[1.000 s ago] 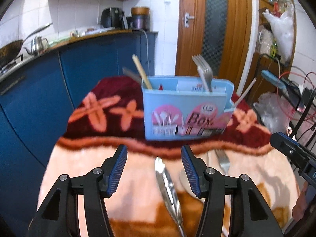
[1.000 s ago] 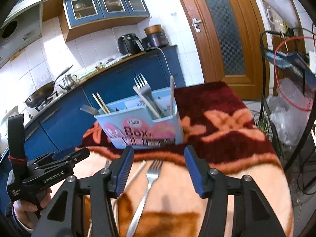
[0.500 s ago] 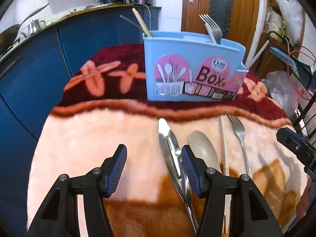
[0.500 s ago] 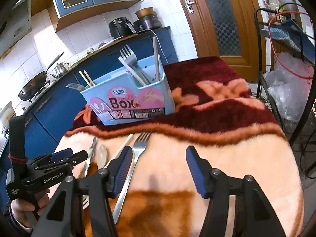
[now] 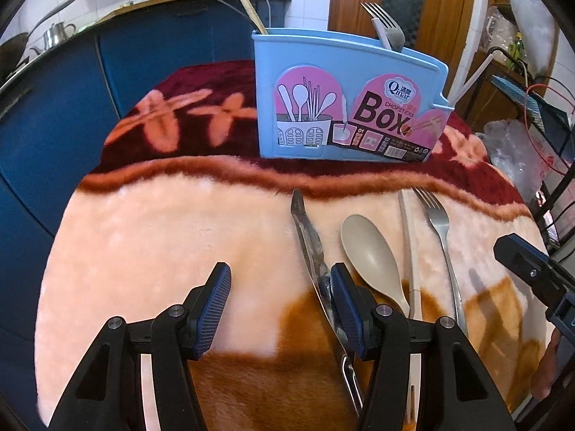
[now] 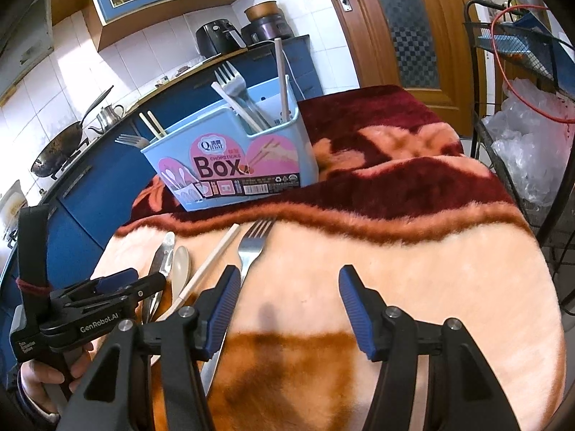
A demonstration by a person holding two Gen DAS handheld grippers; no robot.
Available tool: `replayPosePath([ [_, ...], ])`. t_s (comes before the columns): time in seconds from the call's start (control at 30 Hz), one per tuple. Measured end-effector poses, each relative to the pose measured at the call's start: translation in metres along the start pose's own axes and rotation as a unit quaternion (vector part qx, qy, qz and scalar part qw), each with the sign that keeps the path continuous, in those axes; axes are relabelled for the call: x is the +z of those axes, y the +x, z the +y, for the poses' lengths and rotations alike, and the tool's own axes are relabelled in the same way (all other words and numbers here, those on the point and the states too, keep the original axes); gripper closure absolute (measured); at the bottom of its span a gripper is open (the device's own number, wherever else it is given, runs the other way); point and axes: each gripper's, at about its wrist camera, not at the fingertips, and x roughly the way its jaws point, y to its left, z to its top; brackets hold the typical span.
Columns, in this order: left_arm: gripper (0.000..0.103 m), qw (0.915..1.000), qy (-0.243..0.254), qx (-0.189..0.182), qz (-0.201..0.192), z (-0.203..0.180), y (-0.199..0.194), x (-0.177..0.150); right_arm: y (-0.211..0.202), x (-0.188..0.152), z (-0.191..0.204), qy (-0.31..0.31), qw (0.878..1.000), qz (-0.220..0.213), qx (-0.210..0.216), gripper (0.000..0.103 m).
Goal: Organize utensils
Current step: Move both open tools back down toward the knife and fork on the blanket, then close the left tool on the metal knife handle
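Both tools, the left tool (image 5: pixel 280 300) and right tool (image 6: pixel 287 303), are hanging open over 4 loose utensils, probably lining up on the knife (image 5: pixel 309 240) and fork (image 6: pixel 251 248) for the box (image 5: pixel 345 107).

A home kitchen: blue cabinets (image 6: pixel 107 194), wok (image 6: pixel 54 151), kettle (image 6: pixel 107 113), tiled wall (image 6: pixel 72 57).

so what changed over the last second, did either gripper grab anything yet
Both grippers came down toward the blanket and tilted further downward; neither grabbed anything. The left gripper now has its open fingers low beside the knife, the right gripper beside the fork. The knife, spoon, chopstick, fork and box lie unmoved.
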Motion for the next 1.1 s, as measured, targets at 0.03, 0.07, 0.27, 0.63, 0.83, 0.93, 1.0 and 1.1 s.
replayPosePath([
  [0.03,0.044,1.0,0.0,-0.001,0.0,0.0,0.0,0.0,0.0,0.0,0.0,0.0,1.0,0.001,0.0,0.043],
  [0.07,0.044,1.0,0.0,-0.003,0.001,0.0,0.001,0.0,0.001,-0.001,0.0,0.0,1.0,0.002,0.001,0.043],
  [0.27,0.044,1.0,0.003,-0.008,0.002,-0.001,0.004,-0.002,0.006,-0.003,0.002,0.0,1.0,0.011,0.002,0.043],
  [0.63,0.073,0.9994,0.001,-0.033,-0.006,0.001,0.001,-0.003,0.011,-0.005,0.006,-0.008,1.0,0.021,0.0,0.042],
  [0.83,0.09,0.9985,-0.024,-0.049,-0.01,0.013,-0.002,-0.002,0.015,-0.004,0.016,-0.035,0.999,0.039,-0.005,0.042],
  [0.93,0.091,0.9985,-0.028,-0.047,-0.009,0.017,-0.002,-0.002,0.019,-0.002,0.023,-0.05,0.997,0.055,-0.005,0.04],
  [1.0,0.091,0.9984,-0.026,-0.05,-0.006,0.019,-0.002,-0.002,0.023,-0.001,0.028,-0.063,0.996,0.067,-0.005,0.04],
  [1.1,0.09,0.9983,-0.022,-0.053,0.001,0.019,-0.001,-0.002,0.029,0.003,0.036,-0.083,0.993,0.083,-0.009,0.04],
])
